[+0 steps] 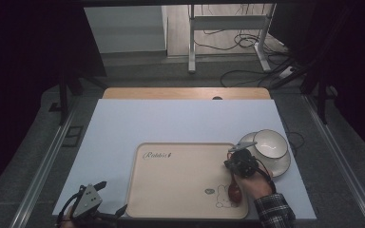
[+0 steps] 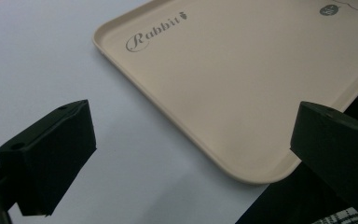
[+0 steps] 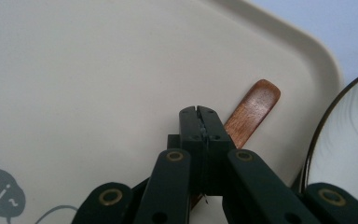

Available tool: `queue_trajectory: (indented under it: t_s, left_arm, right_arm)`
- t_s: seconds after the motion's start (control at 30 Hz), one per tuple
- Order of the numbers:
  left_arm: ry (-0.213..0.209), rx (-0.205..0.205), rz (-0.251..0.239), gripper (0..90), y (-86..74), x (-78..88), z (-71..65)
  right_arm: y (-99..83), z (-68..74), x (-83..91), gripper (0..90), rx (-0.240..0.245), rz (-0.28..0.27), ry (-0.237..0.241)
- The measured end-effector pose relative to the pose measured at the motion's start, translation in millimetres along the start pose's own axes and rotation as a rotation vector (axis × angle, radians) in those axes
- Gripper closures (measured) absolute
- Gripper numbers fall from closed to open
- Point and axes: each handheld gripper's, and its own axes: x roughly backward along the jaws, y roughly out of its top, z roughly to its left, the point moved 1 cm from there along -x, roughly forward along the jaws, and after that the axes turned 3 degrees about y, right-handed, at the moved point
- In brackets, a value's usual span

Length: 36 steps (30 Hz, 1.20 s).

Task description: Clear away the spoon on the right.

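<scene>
The right tool (image 3: pixel 199 112) has its jaws together, clamped on the handle of a dark red-brown wooden spoon (image 3: pixel 253 112). The spoon lies in the beige rectangular plastic tray (image 1: pixel 180 183), along the tray's right rim, near the bench's front right corner. Its long axis runs roughly front to back: the bowl end (image 1: pixel 234 191) points toward the front edge of the bench, and the flat handle end toward the white round ceramic bowl on its saucer (image 1: pixel 270 145), which stands just beyond the tray's right rim. In the right gripper view the handle tip projects past the jaws toward the tray's rounded corner. Any carrying move must account for this projection on both sides of the grip.

The left tool (image 1: pixel 108 199) rests at the front left corner of the bench (image 1: pixel 180 121), jaws apart and empty, just beside the tray's near left corner and well apart from the spoon.

Hidden or unclear: the jaws cover the grip point on the handle. Whether the spoon bowl touches the tray floor or is slightly raised cannot be determined. The hand (image 1: pixel 259 185) covers part of the handle in the high view.
</scene>
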Motion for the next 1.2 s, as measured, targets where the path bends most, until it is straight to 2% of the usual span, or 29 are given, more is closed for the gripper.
queue_trajectory:
  t_s: [0.17, 0.73, 1.2]
  left_arm:
    - [0.001, -0.002, 0.001, 0.0, 0.0, 0.0, 0.0]
    - [0.002, 0.002, -0.002, 0.0, 0.0, 0.2, 0.1]
    - [0.001, 0.001, -0.001, 0.0, 0.0, 0.0, -0.1]
  right_arm:
    - [1.6, 2.8, 2.5, 89.4, 0.009, -0.018, 0.009]
    - [1.4, 12.4, 18.4, 72.0, 0.04, -0.087, 0.019]
    - [-5.0, 18.2, 30.6, 60.7, 0.045, -0.125, 0.02]
